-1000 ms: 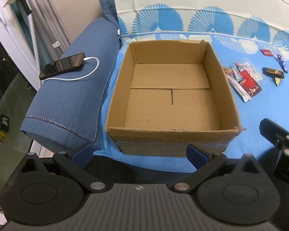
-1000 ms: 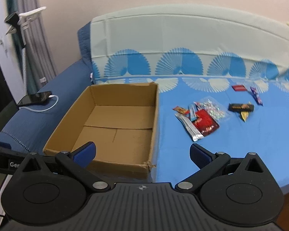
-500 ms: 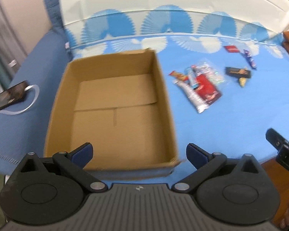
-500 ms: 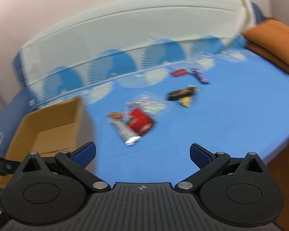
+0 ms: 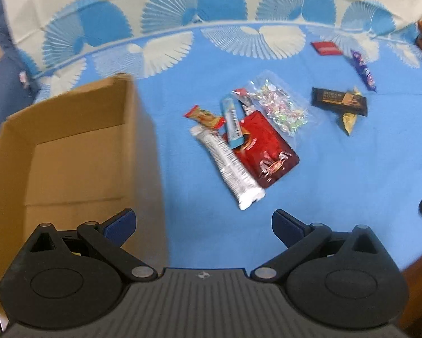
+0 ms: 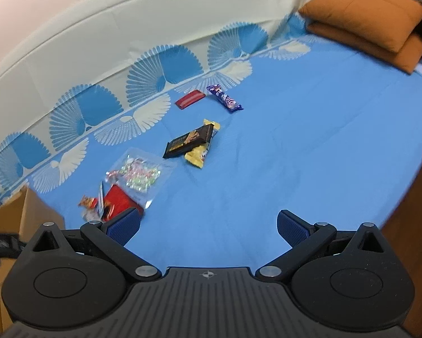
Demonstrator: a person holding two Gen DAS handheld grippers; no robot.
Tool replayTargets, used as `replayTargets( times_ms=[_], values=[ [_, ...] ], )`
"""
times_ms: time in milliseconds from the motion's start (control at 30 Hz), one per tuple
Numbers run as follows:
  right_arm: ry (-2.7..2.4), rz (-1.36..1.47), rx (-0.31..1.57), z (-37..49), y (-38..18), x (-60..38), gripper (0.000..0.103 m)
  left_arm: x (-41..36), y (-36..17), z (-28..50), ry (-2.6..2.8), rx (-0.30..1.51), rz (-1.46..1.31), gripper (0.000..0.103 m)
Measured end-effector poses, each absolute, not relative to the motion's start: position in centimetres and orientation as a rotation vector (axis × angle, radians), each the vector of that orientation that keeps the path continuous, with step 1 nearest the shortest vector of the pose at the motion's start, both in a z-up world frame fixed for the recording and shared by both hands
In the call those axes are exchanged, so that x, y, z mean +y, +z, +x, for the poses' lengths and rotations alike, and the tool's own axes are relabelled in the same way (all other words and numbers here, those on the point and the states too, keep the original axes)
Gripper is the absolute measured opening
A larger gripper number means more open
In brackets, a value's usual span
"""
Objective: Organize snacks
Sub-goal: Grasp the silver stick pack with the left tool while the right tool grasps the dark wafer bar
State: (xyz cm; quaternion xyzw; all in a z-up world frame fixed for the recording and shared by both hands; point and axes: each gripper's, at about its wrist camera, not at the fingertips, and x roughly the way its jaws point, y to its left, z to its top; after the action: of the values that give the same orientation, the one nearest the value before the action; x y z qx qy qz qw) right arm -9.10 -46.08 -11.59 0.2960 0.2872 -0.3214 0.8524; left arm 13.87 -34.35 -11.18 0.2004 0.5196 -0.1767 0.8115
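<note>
Both tongs released and empty: left gripper (image 5: 203, 221) spread wide above the bed edge, right gripper (image 6: 208, 225) likewise spread over bare sheet

Surface: bed (image 6: 309, 146) under a blue sheet with white and blue fan motifs along the far border; pale padded headboard (image 6: 126, 19) behind. Two orange cushions (image 6: 365, 14) stacked at far right of the right wrist view. Wooden frame edge (image 6: 408, 211) visible at right

Cardboard box (image 5: 70, 146) open, nothing visible inside, resting on the sheet at left, well apart from the right gripper

Snacks loose on the sheet right of the box:
- white bar (image 5: 227, 166) lying diagonally, touching the red pouch (image 5: 264, 149)
- light-blue stick (image 5: 233, 124) overlapping the pouch's upper corner
- orange wrapper (image 5: 205, 117) just beside the stick
- clear candy bag (image 5: 281, 107) against the pouch's far side
- black bar (image 5: 337, 101) resting on a yellow packet (image 5: 348, 119)
- purple bar (image 5: 364, 70) and small red packet (image 5: 326, 48) nearest the headboard, near each other

Left view slightly blurred at its margins
</note>
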Motion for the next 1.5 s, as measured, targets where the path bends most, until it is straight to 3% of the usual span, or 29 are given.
replayTargets(
  times_ms=[433, 733, 900, 933, 1000, 1033, 1067, 1100, 1133, 1167, 1500],
  values=[
    [-0.345, -0.019, 0.809, 11.3, -16.9, -56.8, 0.103, -40.1, -22.0, 22.7, -0.304, 1.312, 0.427, 0.103],
    [-0.229, -0.013, 1.018, 20.3, -23.2, -58.3, 0.103, -37.7, -24.3, 25.4, -0.333, 1.388, 0.284, 0.103],
    [-0.232, 0.112, 1.005, 19.5, -24.0, -60.1, 0.103, -37.5, -23.6, 26.2, -0.333, 1.426, 0.280, 0.103],
    [-0.242, 0.128, 1.006, 19.2, -24.1, -60.4, 0.103, -37.7, -23.5, 26.8, -0.318, 1.415, 0.272, 0.095],
    [-0.246, 0.149, 0.998, 18.1, -24.1, -60.8, 0.101, -36.9, -22.3, 26.5, -0.266, 1.377, 0.237, 0.069],
    [-0.247, 0.136, 0.993, 17.7, -24.0, -60.6, 0.092, -36.5, -21.6, 26.3, -0.278, 1.368, 0.222, 0.037],
    [-0.238, 0.123, 0.971, 17.1, -23.8, -60.2, 0.076, -36.3, -21.1, 26.1, -0.293, 1.367, 0.221, 0.032],
    [-0.232, 0.109, 0.956, 16.8, -23.6, -59.8, 0.069, -35.9, -20.6, 25.9, -0.297, 1.374, 0.212, 0.031],
    [-0.226, 0.098, 0.953, 16.5, -23.4, -59.3, 0.054, -35.6, -20.2, 25.8, -0.305, 1.378, 0.201, 0.031],
    [-0.226, 0.088, 0.955, 16.3, -23.1, -58.9, 0.046, -35.4, -19.9, 25.6, -0.314, 1.376, 0.203, 0.030],
    [-0.322, 0.274, 0.836, 9.3, -19.5, -55.1, 0.044, -32.0, -14.1, 18.3, -0.426, 1.238, 0.246, 0.030]
  ],
)
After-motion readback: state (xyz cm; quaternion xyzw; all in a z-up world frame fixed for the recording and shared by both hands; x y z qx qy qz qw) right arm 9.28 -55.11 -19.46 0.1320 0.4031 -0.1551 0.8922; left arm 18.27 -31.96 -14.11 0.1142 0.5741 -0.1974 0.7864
